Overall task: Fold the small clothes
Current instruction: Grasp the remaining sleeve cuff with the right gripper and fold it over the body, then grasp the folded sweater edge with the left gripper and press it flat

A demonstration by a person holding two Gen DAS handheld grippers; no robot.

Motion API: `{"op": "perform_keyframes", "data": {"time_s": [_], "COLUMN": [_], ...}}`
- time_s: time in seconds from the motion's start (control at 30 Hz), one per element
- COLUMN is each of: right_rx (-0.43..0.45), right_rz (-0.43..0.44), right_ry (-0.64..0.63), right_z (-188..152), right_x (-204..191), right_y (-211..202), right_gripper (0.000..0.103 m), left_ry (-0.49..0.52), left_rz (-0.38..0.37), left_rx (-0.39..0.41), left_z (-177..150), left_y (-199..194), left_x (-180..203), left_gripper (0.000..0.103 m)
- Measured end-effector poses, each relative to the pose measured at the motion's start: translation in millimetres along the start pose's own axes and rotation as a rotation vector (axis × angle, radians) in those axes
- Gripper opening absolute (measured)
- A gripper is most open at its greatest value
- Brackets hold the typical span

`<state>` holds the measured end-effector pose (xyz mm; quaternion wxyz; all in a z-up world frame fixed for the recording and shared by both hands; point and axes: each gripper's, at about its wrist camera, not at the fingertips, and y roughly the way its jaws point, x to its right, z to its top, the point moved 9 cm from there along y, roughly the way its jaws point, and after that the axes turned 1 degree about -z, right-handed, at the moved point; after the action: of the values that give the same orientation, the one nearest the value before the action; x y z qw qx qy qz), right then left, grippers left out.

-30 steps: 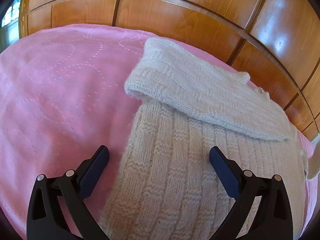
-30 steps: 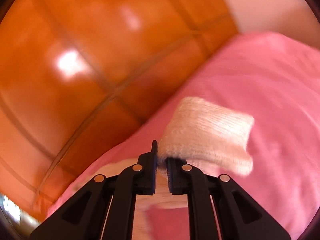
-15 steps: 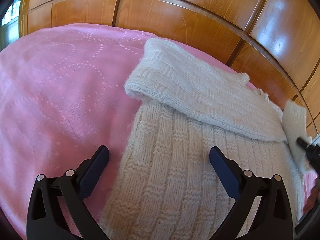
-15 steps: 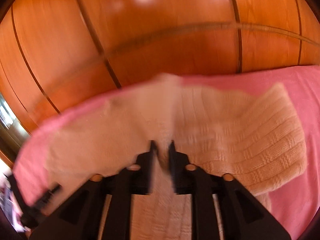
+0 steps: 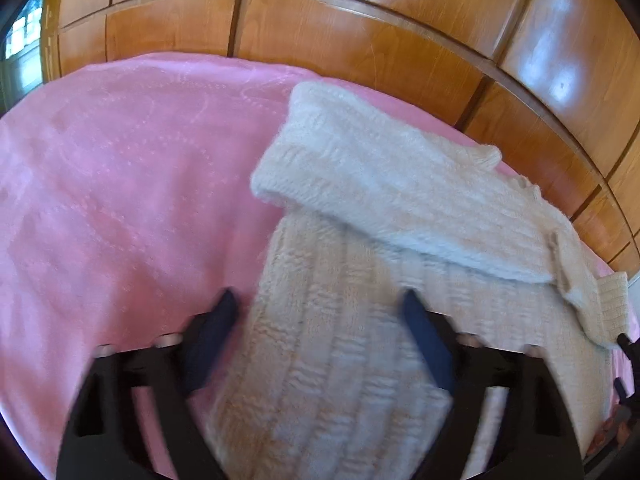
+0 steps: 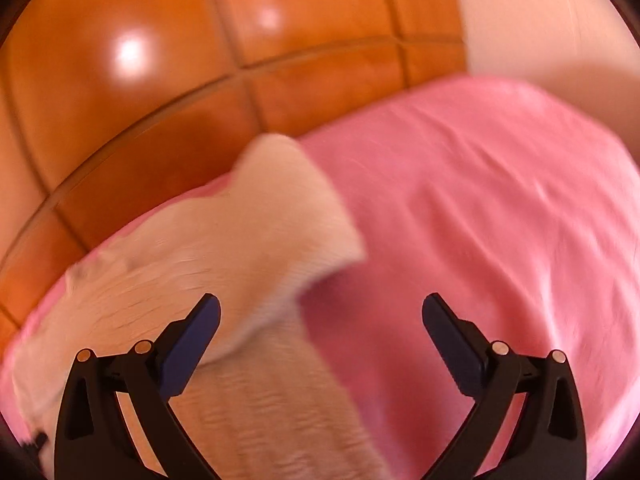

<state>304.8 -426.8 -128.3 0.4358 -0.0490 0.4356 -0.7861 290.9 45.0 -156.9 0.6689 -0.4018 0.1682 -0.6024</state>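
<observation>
A cream knitted sweater point(image 5: 340, 360) lies on the pink blanket point(image 5: 120, 200), with one sleeve point(image 5: 380, 184) folded across its body. My left gripper point(image 5: 320, 300) hangs low over the sweater's left side with its jaws closing. One finger is over the blanket beside the sweater's edge, the other over the knit, and neither pad presses on the cloth. My right gripper point(image 6: 320, 302) is opening wide and grips nothing. The other sleeve point(image 6: 248, 248) lies loose on the sweater, just ahead of its left finger point(image 6: 192, 344).
A glossy panelled wooden board point(image 5: 360, 40) rises right behind the blanket's far edge. More pink blanket point(image 6: 500, 220) stretches to the right of the sweater. A pale wall point(image 6: 540, 20) shows at the upper right, a window point(image 5: 20, 40) at the far left.
The right gripper brought the sleeve's cuff over the sweater, let it go and spread its jaws wide. The left jaws have drawn closer together over the sweater's body.
</observation>
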Motion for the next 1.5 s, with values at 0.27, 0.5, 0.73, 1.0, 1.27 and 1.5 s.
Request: {"op": "perform_keyframes", "data": {"time_s": [0.27,0.5,0.73,1.0,1.27,1.5], "right_rx": [-0.028,0.000,0.027,0.033,0.028,0.015], "right_rz": [0.034,0.077,0.075,0.089,0.084,0.082], "right_ry": [0.085,0.124,0.142,0.155,0.152,0.151], "right_z": [-5.8,-3.1,-1.5,-1.0,-1.7,-3.0], "right_x": [8.9,14.1,16.3,15.5,16.0,16.5], "right_y": [10.8,9.0,6.6,6.1,7.2,7.6], "right_gripper": [0.101,0.101,0.101,0.101,0.101,0.101], "left_ry": [0.088,0.253,0.317,0.211,0.131,0.083], "left_rz": [-0.295,-0.348,-0.336,-0.353,-0.237,-0.304], "left_rx": [0.007,-0.145,-0.161,0.021,-0.017,0.029], "left_z": [22.5,8.4,-5.6,65.0,53.0,28.9], "left_y": [-29.5,23.3,37.5,7.2,39.6,40.5], "left_x": [117.2,203.7,227.8,198.0,112.3,93.5], "left_gripper": [0.064,0.050,0.008,0.007,0.007,0.010]}}
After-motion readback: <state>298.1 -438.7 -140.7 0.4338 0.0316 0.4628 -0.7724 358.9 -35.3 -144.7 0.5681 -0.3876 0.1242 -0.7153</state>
